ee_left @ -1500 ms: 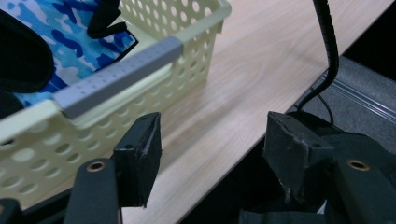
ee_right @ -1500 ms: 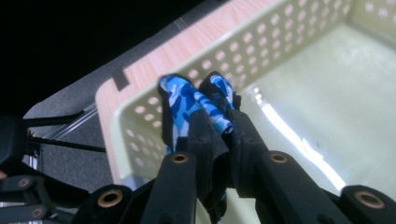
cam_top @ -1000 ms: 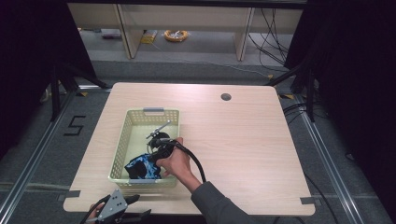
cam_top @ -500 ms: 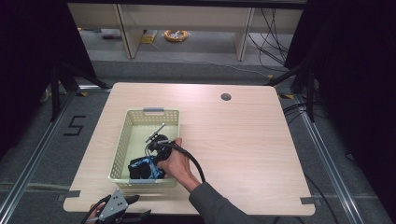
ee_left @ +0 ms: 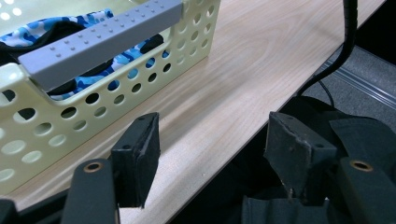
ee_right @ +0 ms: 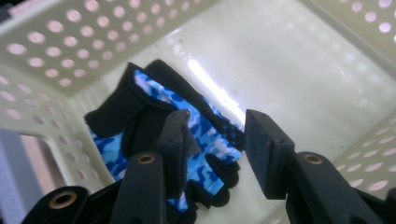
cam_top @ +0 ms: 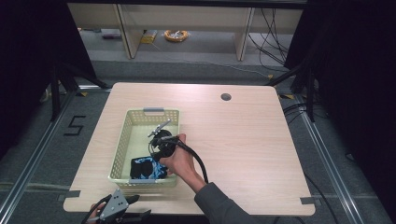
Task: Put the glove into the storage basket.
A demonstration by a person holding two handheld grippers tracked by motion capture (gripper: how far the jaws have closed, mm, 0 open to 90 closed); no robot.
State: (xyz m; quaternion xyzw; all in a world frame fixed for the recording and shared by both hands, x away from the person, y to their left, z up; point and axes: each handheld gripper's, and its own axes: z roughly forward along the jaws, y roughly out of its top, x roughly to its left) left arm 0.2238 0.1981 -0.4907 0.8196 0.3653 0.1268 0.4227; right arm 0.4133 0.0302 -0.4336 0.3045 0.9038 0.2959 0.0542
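The glove (ee_right: 163, 140), blue camouflage with black trim, lies flat at the near end of the basket (cam_top: 122, 140) on the table (cam_top: 261, 140). The right gripper (ee_right: 215, 135) hangs just above it, jaws spread and holding nothing. The left gripper (ee_left: 210, 140) waits spread at the table's near edge. Judging by this, the glove is in the basket and nothing is gripped; whether a pick-up or a withdrawal comes next, I cannot tell.

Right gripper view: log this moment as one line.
right tongs: open, above glove | glove: in basket, not gripped | left tongs: open, at table edge
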